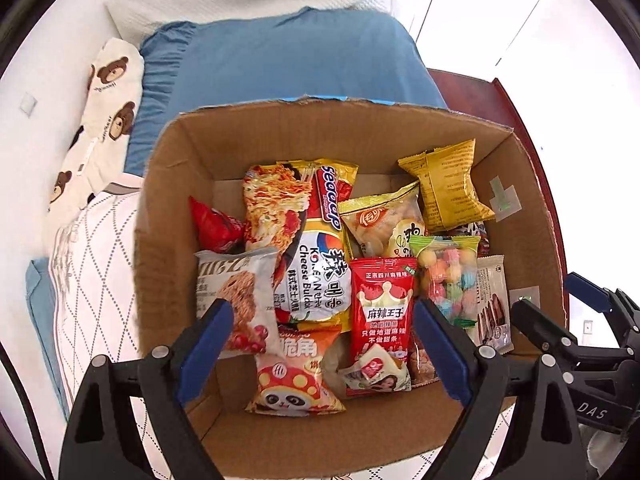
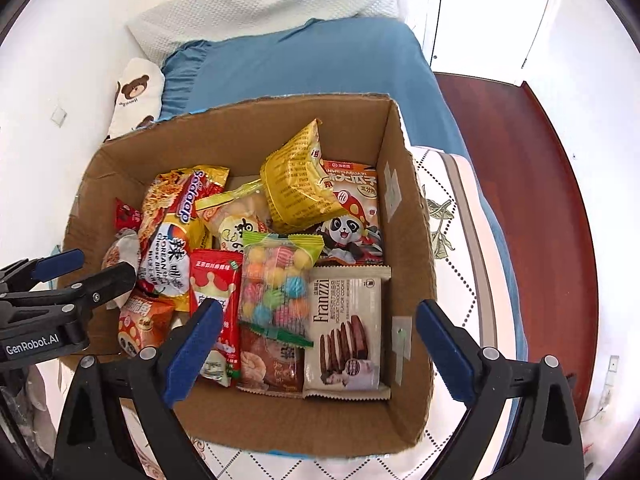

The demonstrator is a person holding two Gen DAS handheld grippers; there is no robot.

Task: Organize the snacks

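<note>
Resting on a quilted bed (image 2: 460, 216) by blue pillows (image 1: 288, 64), the box (image 1: 224, 136) holds snacks (image 2: 276, 280); both grippers (image 1: 324, 344) (image 2: 318, 344) gape empty.

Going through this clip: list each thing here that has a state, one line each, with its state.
Cardboard box: open at the top, on the bed, holding snacks.
Candy bag: sealed, lying on other packets.
Franzzi cookie pack: sealed, flat, face up.
Yellow packet: sealed, tilted.
Left gripper: open, empty, over the box.
Right gripper: open, empty, over the box.
</note>
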